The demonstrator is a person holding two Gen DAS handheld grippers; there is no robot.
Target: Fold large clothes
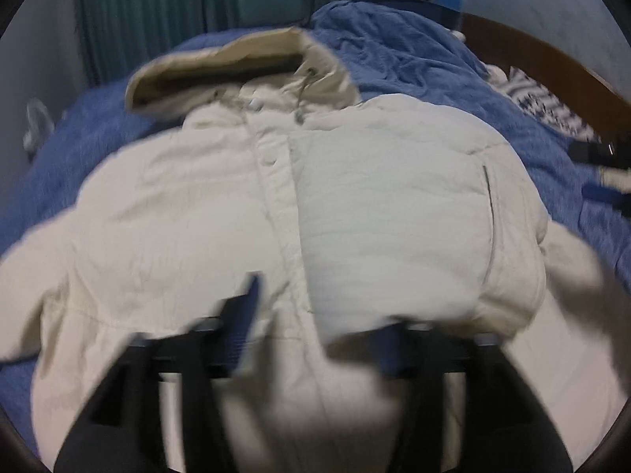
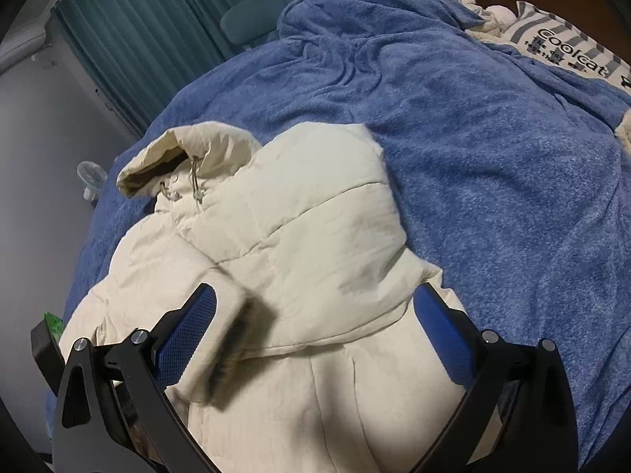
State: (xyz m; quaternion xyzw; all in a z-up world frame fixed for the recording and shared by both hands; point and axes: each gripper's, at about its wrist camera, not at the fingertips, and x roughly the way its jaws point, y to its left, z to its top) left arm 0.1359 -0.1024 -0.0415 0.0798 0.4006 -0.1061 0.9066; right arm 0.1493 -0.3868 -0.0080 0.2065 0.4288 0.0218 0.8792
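A cream hooded puffer jacket [image 1: 221,205] lies front up on a blue blanket [image 1: 414,55], hood [image 1: 221,67] toward the far side. Its right sleeve [image 1: 394,228] is folded across the chest. My left gripper [image 1: 319,315] hovers open over the jacket's lower part; the view is blurred. In the right wrist view the jacket [image 2: 315,228] fills the near centre, with the folded sleeve's cuff [image 2: 221,339] beside my left finger. My right gripper [image 2: 315,307] is open, with both fingers straddling the folded sleeve and nothing gripped. The right gripper also shows in the left wrist view [image 1: 603,173] at the right edge.
The blue blanket [image 2: 493,138] covers the whole bed. A striped pillow [image 2: 568,47] and a plush toy [image 2: 485,15] lie at the far right by the wooden headboard [image 1: 552,59]. Teal curtains [image 2: 150,39] and a chair [image 2: 252,15] stand behind the bed.
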